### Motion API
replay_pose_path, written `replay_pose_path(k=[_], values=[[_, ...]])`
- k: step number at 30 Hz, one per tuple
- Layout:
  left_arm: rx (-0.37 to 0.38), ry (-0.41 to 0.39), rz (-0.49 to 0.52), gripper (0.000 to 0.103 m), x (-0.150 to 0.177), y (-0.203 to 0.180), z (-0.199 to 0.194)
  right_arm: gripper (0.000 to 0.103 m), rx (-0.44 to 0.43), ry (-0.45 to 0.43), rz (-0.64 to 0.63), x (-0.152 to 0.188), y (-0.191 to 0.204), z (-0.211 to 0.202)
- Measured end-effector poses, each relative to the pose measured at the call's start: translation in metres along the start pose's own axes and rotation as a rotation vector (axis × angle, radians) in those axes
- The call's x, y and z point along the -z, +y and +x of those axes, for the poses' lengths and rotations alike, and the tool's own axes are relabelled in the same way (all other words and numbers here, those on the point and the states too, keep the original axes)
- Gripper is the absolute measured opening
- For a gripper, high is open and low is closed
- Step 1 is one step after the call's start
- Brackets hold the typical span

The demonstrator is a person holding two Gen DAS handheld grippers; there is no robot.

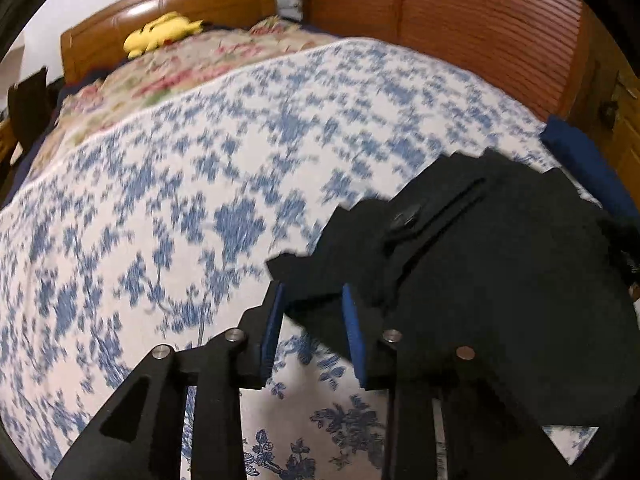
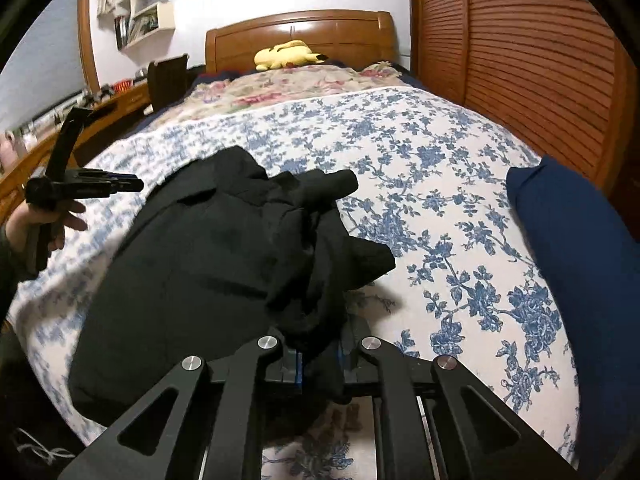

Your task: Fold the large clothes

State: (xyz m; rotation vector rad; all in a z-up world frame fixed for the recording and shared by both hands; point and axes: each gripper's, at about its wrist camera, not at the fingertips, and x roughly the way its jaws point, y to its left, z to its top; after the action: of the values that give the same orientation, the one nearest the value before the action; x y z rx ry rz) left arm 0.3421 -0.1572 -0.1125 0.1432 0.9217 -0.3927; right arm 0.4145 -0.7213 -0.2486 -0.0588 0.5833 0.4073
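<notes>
Black garment [image 2: 208, 264] lay crumpled on bed [image 2: 460, 208]. Right gripper [image 2: 320, 360] clamped on bunched cloth; left gripper [image 1: 312, 332] gaped, gripping nothing. Looked soft, floppy, light; best pinched at hems or corners.

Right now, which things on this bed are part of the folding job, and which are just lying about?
Part of the job:
- black garment, bunched on the bedspread
- right gripper, shut on its cloth
- left gripper, open beside it

Just lying about:
- yellow plush toy by the headboard
- blue cushion
- floral blanket
</notes>
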Motion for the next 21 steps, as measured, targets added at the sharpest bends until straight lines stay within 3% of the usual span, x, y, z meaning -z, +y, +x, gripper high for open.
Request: replay_pose_path(k=[7,13,17,21], values=[[0.014,0.045,-0.044,0.032,0.003,0.009,0.03,0.01,0.006,0.014,0.007,0.002,0.002,0.002],[0.057,0.028,-0.074,0.032,0.002,0.012,0.04,0.01,0.002,0.027,0.015,-0.001,0.007,-0.005],[0.065,0.016,-0.041,0.008,0.002,0.006,0.039,0.01,0.001,0.01,0.02,-0.001,0.008,-0.01],[0.027,-0.044,-0.023,0.004,-0.004,-0.001,0.017,0.009,0.007,-0.053,0.004,-0.006,0.012,-0.022]])
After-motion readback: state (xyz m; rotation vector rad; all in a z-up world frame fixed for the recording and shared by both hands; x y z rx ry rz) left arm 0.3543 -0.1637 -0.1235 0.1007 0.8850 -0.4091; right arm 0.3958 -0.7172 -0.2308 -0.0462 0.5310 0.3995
